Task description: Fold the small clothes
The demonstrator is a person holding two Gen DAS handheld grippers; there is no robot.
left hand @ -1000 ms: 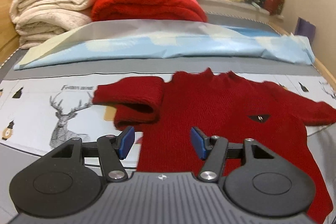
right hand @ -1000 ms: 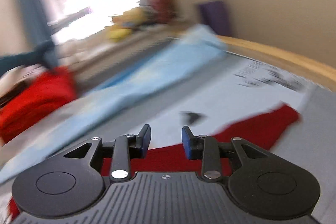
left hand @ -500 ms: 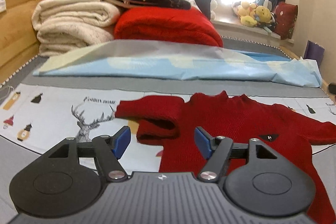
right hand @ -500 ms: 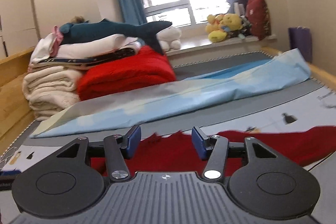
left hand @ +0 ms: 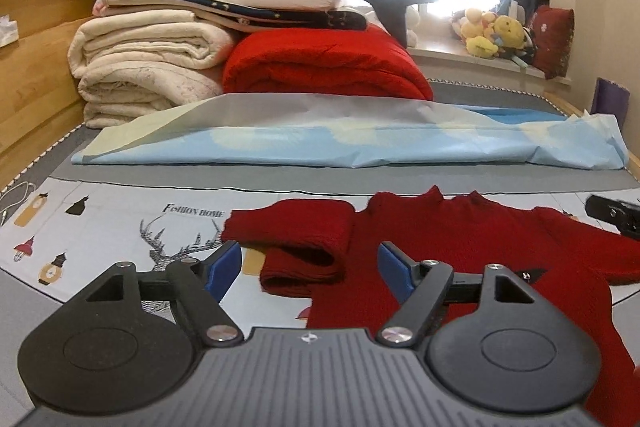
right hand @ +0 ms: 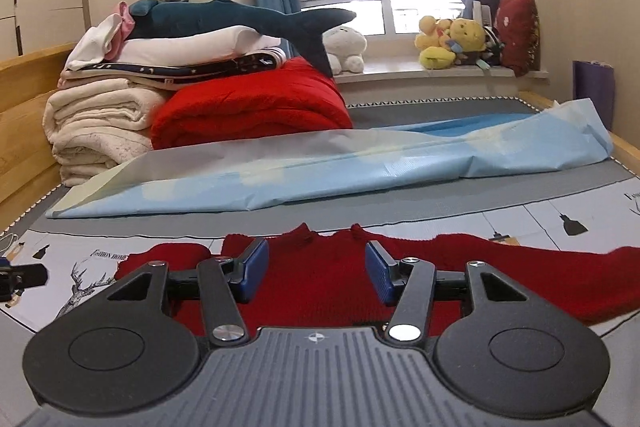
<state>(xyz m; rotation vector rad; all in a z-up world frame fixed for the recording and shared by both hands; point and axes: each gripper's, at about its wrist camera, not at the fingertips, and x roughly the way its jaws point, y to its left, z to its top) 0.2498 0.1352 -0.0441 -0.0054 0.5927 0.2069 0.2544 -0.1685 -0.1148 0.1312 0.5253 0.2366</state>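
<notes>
Left gripper [left hand: 310, 269]: jaws opening, already wide, nothing between the pads. They hang above the printed cloth [left hand: 120, 227], with the folded-in sleeve [left hand: 300, 243] of the sweater seen through the gap. No contact with the knit visible.

Right gripper [right hand: 316, 273]: jaws parted to a middling width, empty. Seen through the gap is the upper chest of the red sweater [right hand: 320, 267], just below the collar [right hand: 328, 233]. Pads appear clear of the fabric, though the view along the fingers makes their height above it hard to judge.

Task item: the sweater lies flat, front up, on the printed cloth spread over the grey bed surface [left hand: 280, 179]. One sleeve is already doubled over at the shoulder on the left-gripper side. The other sleeve [right hand: 540, 267] lies stretched straight out to the opposite side, unfolded.

Handling, judged: a small knit, light, soft and limp with no stiffness. It will sag and drape from any single pinch. The ribbed texture should grip the pads well, so slipping is a low risk. Dragging may pull the printed cloth along or stretch the knit.

Where to hold, judged: pinch the outstretched sleeve near its cuff, through both layers. Lift only enough to clear, then lay it across the chest. For the body fold, take the hem corners with both grippers.

Beyond: a pale blue sheet [left hand: 360, 147], stacked blankets [left hand: 152, 75], a red quilt [left hand: 320, 67], plush toys on the sill [right hand: 452, 41].
</notes>
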